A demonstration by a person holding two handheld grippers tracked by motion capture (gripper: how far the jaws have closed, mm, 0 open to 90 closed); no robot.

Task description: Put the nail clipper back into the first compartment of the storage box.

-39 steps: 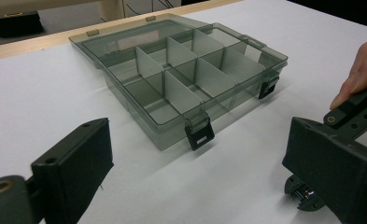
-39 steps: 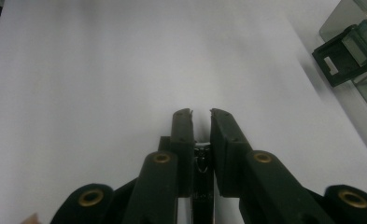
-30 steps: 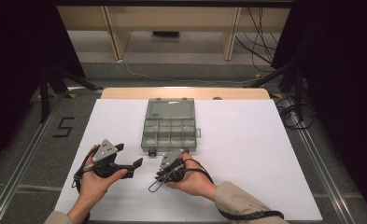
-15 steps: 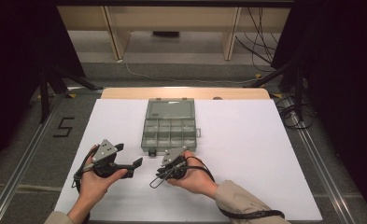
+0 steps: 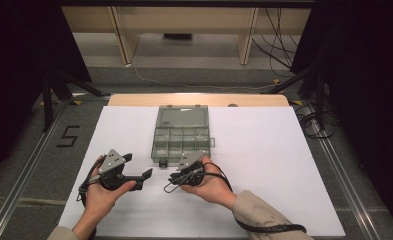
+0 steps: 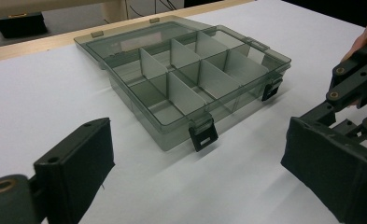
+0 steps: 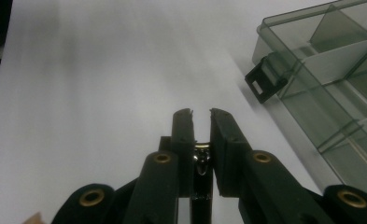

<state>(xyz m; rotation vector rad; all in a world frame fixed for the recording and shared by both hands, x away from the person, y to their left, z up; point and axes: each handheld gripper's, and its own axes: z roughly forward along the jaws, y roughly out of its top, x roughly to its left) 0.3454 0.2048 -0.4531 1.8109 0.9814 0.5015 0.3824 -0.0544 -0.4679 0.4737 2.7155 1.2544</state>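
Where cables (image 5: 279, 37) trail, white table (image 5: 264, 150) meets floor (image 5: 29, 150).

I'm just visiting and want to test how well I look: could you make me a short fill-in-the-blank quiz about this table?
1. The grey plastic box has its lid ____.
2. The left gripper has its jaws wide ____.
3. The right gripper has its jaws nearly ____.
4. The box's compartments hold ____.

Missing words: open; open; shut; nothing

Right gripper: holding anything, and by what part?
Right gripper is shut on a small metal piece pinched deep between its fingers; which part is held can't be told. Left gripper is open, holding nothing.
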